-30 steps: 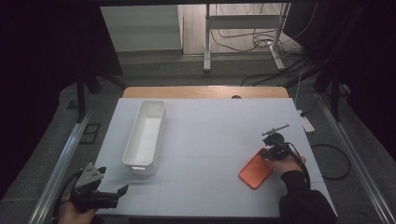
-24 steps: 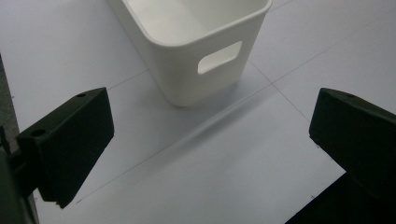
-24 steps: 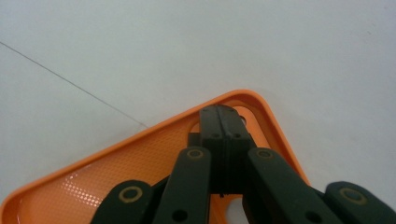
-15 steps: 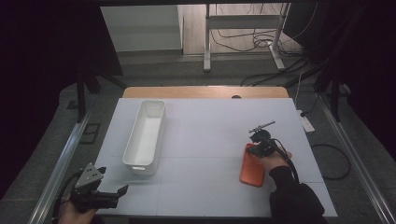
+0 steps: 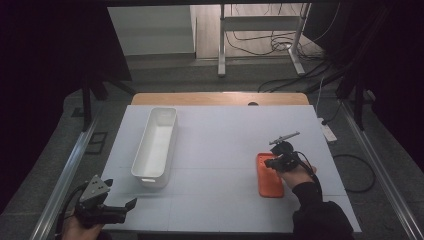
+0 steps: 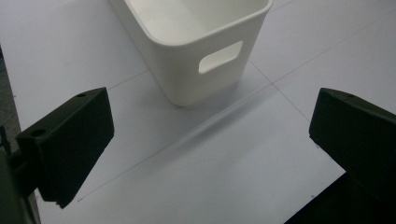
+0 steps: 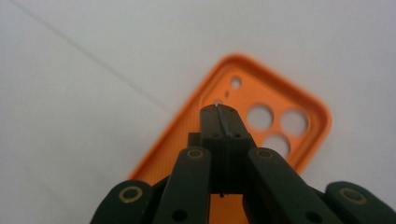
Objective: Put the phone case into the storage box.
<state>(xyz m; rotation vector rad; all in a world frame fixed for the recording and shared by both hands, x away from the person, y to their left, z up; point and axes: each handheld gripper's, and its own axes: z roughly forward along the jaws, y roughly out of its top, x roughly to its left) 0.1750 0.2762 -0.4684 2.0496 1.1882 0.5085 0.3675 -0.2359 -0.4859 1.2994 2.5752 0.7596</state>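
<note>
White tabletop (image 5: 215,150), ringed by dark floor and a tangle of cables at the far wall, carries two things: a long white bin (image 5: 155,146) at about ten o'clock from the table's middle, and an orange phone case (image 5: 269,175) at about four o'clock, lying flat with its inside up and its camera holes showing in the right gripper view (image 7: 261,140). The right gripper (image 5: 276,159) sits over the case's far end with its jaws pressed together and nothing between them; in its own view the tips (image 7: 219,112) hover above the case by the lens cut-outs. The left gripper (image 5: 122,209) rests at the table's seven o'clock corner, jaws spread wide and empty, looking toward the bin's handle end (image 6: 205,51).

By the look of it, the work is at the approach stage: the case has not been gripped. The next move likely calls for the right jaws to part, straddle a rim of the case and close on it before any carry toward the bin at nine o'clock from it.
</note>
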